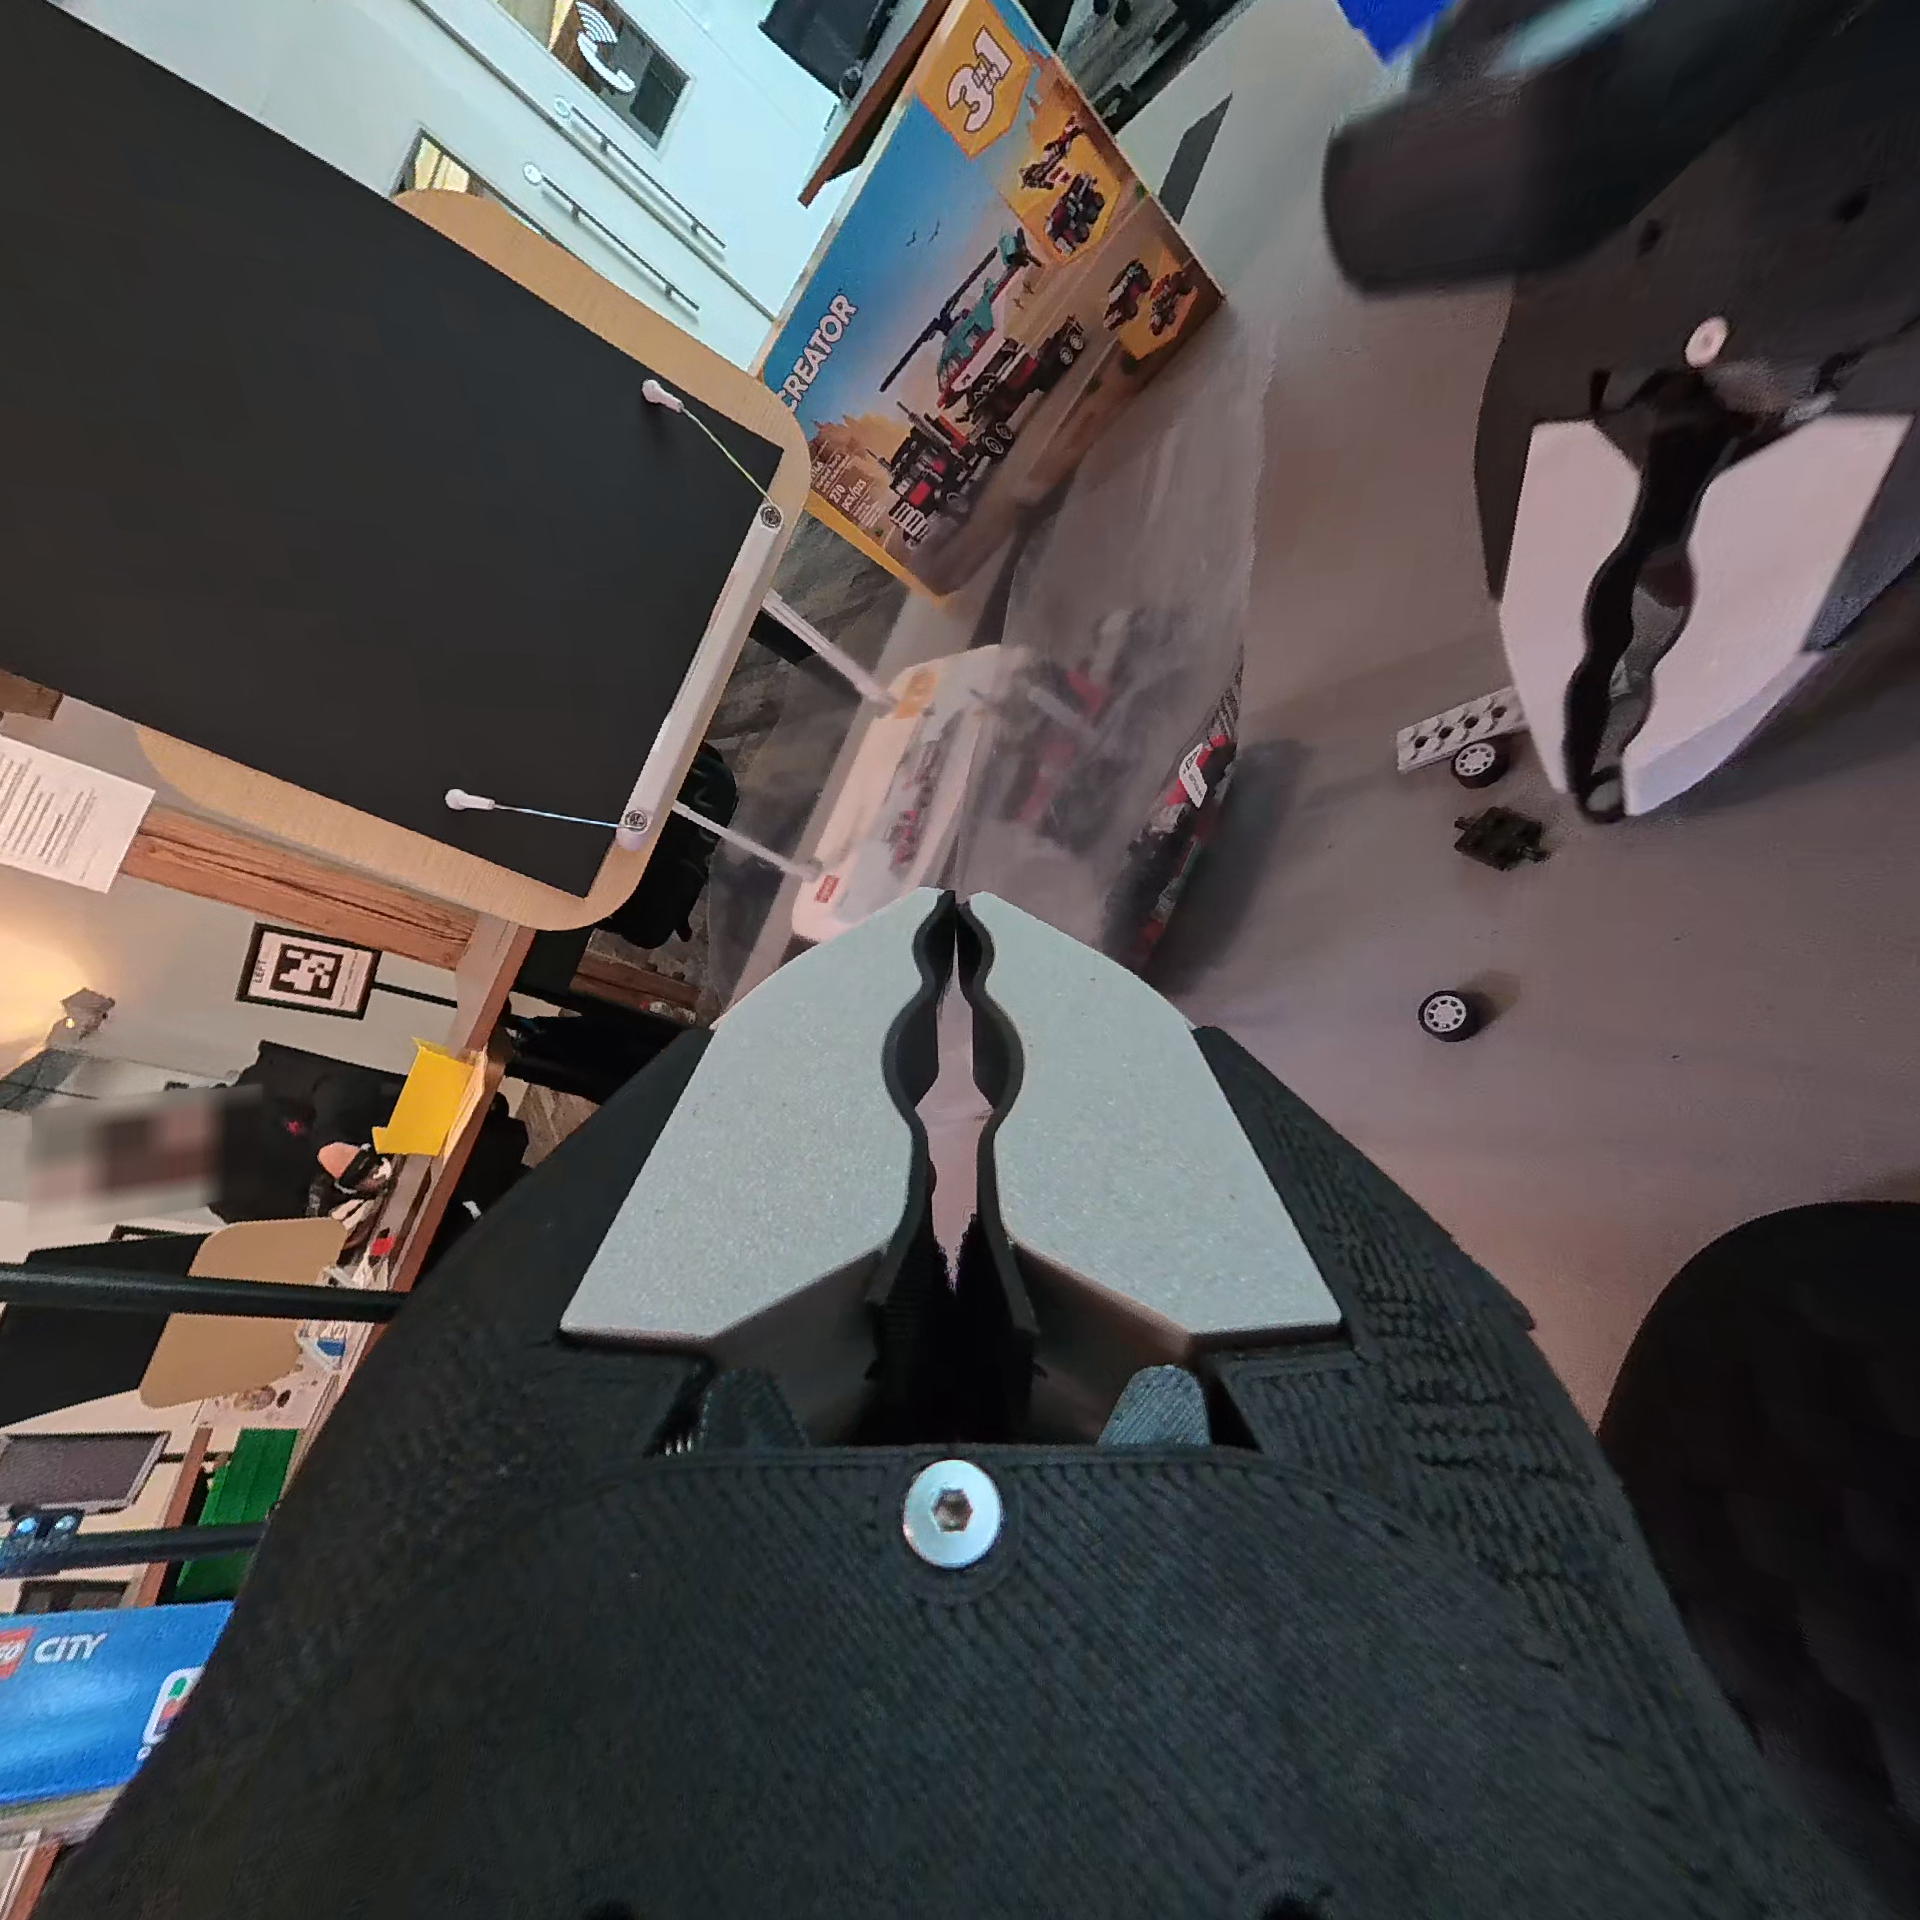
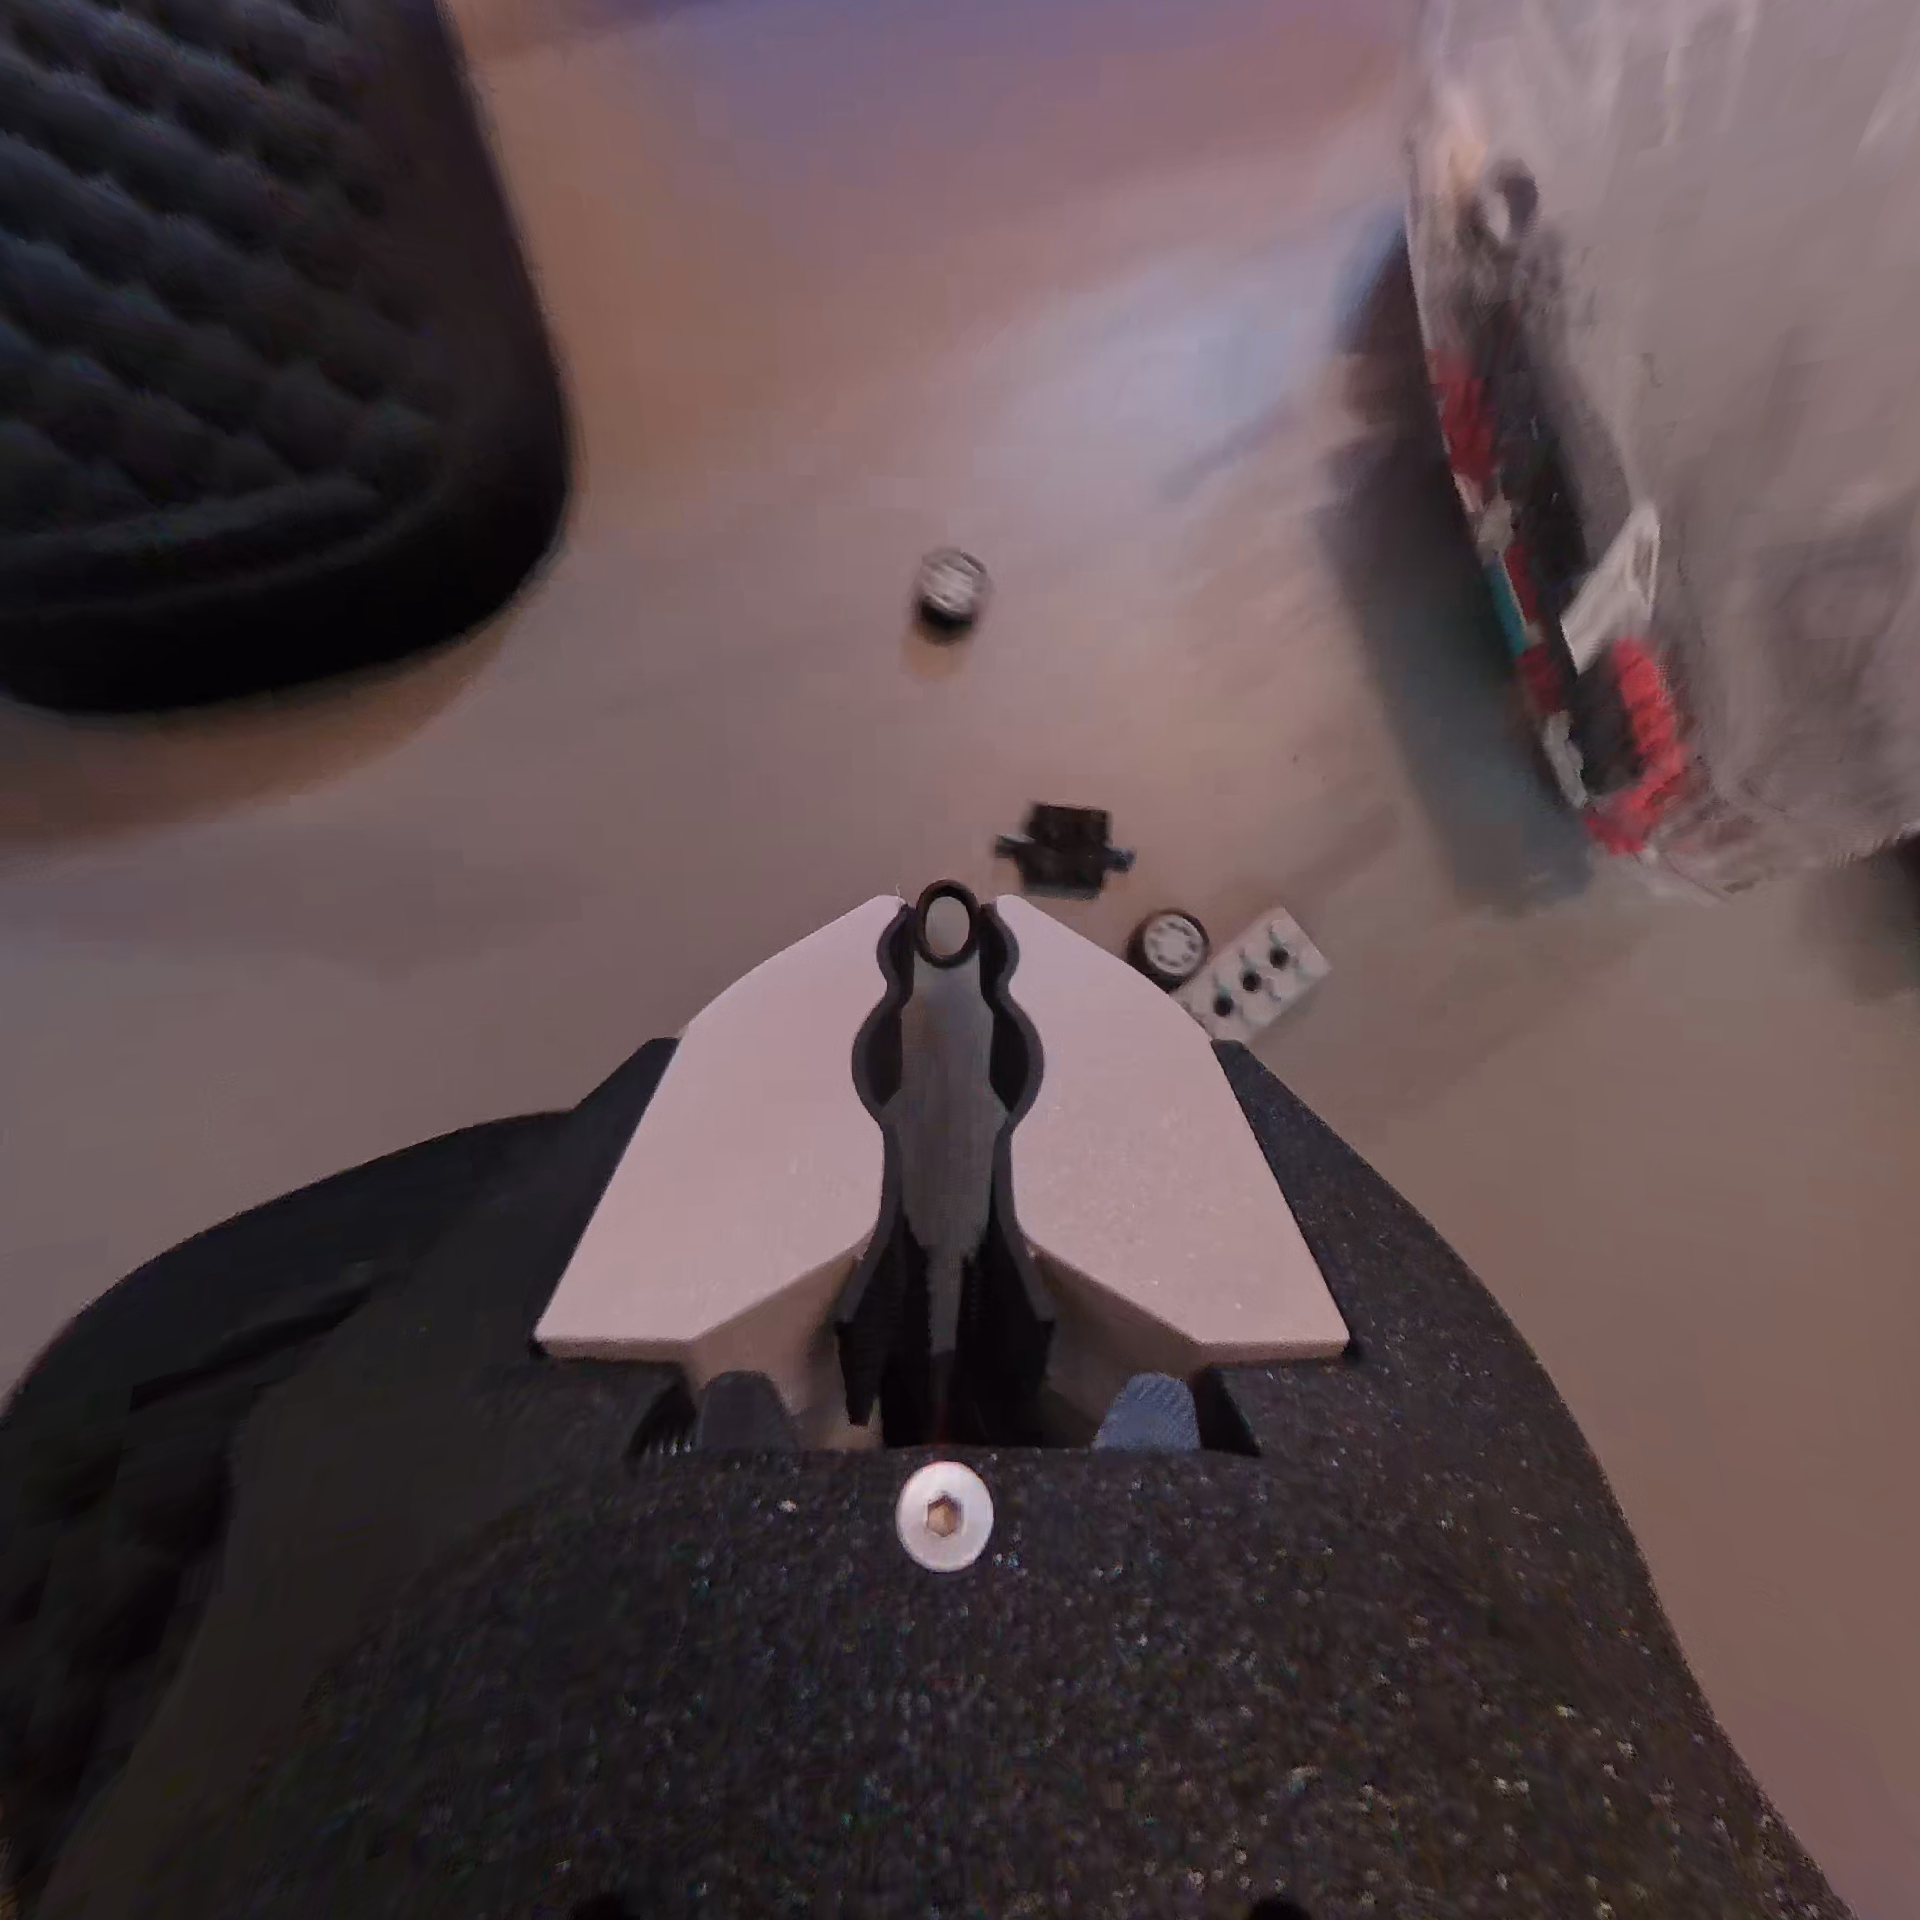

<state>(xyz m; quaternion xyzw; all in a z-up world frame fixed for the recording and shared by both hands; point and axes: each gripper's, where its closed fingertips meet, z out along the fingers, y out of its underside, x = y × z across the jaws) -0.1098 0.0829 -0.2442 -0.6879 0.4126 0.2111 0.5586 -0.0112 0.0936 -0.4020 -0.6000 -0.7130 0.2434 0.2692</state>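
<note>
At the tips of the right gripper (image 2: 943,928) a small black rubber tyre (image 2: 943,894) is pinched. It has no hub, its opening faces the camera, and it is squeezed into an upright oval by the wavy black pads (image 2: 891,961) pressing on either side. The fingers are thus closed only to the tyre's width. Just beyond and to the right of these tips, three loose parts are seen lying on the smooth grey table (image 2: 727,416). These are a black axle piece (image 2: 1065,847), a wheel with a pale spoked hub (image 2: 1169,945), and, touching that wheel, a light grey plate with round holes (image 2: 1252,982). The plate's long axis runs diagonally away to the right. A second wheel (image 2: 951,587) lies straight ahead and well apart.

The left gripper (image 1: 954,914) is closed fully, pad against pad. The film of a clear plastic bag (image 1: 1091,748) appears to run down to its tips and to be caught there, though blur leaves this uncertain. Red, black and white bricks are bunched in the bag's low end. The right gripper is by far the nearer to the loose parts.

Farther out are seen a printed toy box (image 1: 987,343), a black board with a wooden rim (image 1: 364,468) and a dark quilted cushion (image 2: 208,364).
</note>
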